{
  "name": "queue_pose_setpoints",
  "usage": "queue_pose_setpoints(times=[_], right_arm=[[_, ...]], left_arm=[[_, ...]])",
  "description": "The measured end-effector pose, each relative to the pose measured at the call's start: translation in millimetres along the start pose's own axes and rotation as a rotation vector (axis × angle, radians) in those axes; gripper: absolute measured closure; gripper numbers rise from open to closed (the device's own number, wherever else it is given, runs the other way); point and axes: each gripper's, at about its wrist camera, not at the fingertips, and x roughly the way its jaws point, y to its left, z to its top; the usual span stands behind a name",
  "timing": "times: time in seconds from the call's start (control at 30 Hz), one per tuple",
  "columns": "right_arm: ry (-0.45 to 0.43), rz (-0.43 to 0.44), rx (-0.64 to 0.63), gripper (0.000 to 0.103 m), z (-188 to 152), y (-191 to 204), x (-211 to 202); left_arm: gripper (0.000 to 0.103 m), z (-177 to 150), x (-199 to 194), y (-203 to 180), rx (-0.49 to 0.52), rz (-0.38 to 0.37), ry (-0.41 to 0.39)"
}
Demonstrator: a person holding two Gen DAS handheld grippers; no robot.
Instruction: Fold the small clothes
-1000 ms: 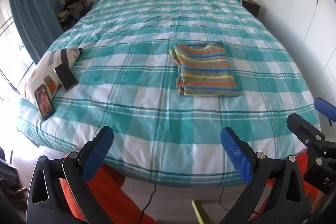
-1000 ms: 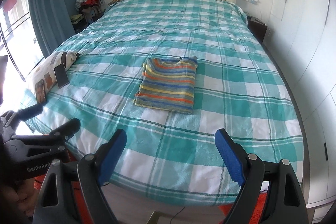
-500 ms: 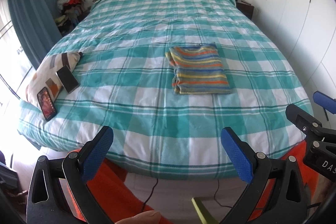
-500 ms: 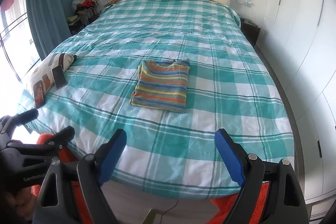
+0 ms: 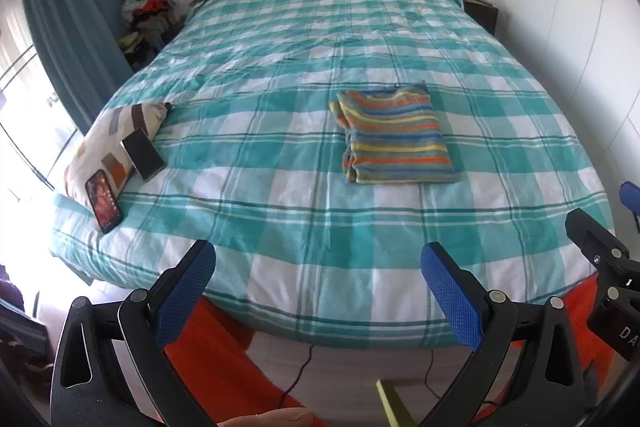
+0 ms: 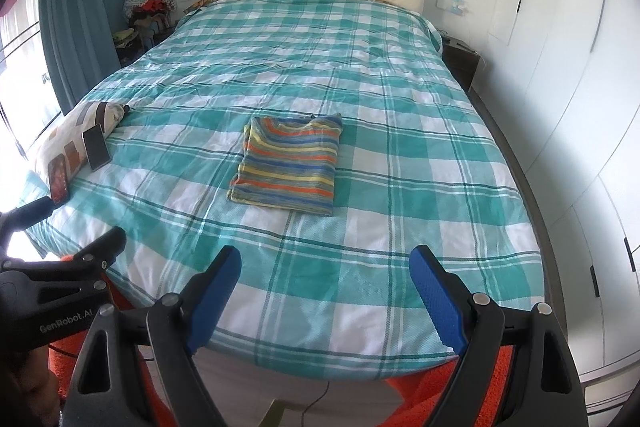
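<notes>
While both grippers hang over the foot of the bed (image 5: 280, 211), nothing lies between their fingers: the left gripper (image 5: 318, 281) has its blue-padded fingers (image 5: 186, 291) spread wide over the checked teal-and-white cover, and the right gripper (image 6: 326, 287) shows the same wide gap, its pads clear of any cloth. In the left wrist view the right gripper's black frame pokes in at about 4 o'clock; in the right wrist view the left one sits at about 8 o'clock.

The striped garment (image 5: 394, 137) (blue, orange, yellow and green bands) lies folded into a neat rectangle on the cover, well apart from both grippers, at roughly 1 o'clock from the left gripper and 11 o'clock from the right (image 6: 290, 165). It rests flat, with layered edges showing along its left side.

At 9 o'clock on the bed's edge a patterned pillow (image 5: 108, 135) carries two phones: one dark-screened (image 5: 143, 154), the other with a lit reddish screen (image 5: 103, 201) leaning at the pillow's near end. A heap of clothes (image 5: 146, 7) sits beside the blue curtain (image 5: 76, 11) at 11 o'clock. An orange rug (image 5: 216, 363) shows below the bed, with a thin cable trailing across the floor
</notes>
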Motion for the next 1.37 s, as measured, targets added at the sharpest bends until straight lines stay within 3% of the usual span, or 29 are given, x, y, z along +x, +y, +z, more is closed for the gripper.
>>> queue_pose_setpoints(times=[1.0,1.37], right_arm=[[-0.007,-0.007,0.012,0.017,6.5,-2.1,6.2],[-0.008,-0.007,0.014,0.017,7.1,-3.1,6.9]], left_arm=[[0.001,10.9,-0.3,-8.7,0.02,-0.014,-0.011],[0.001,6.8,-2.9,-10.1,0.028,-0.06,-0.017]])
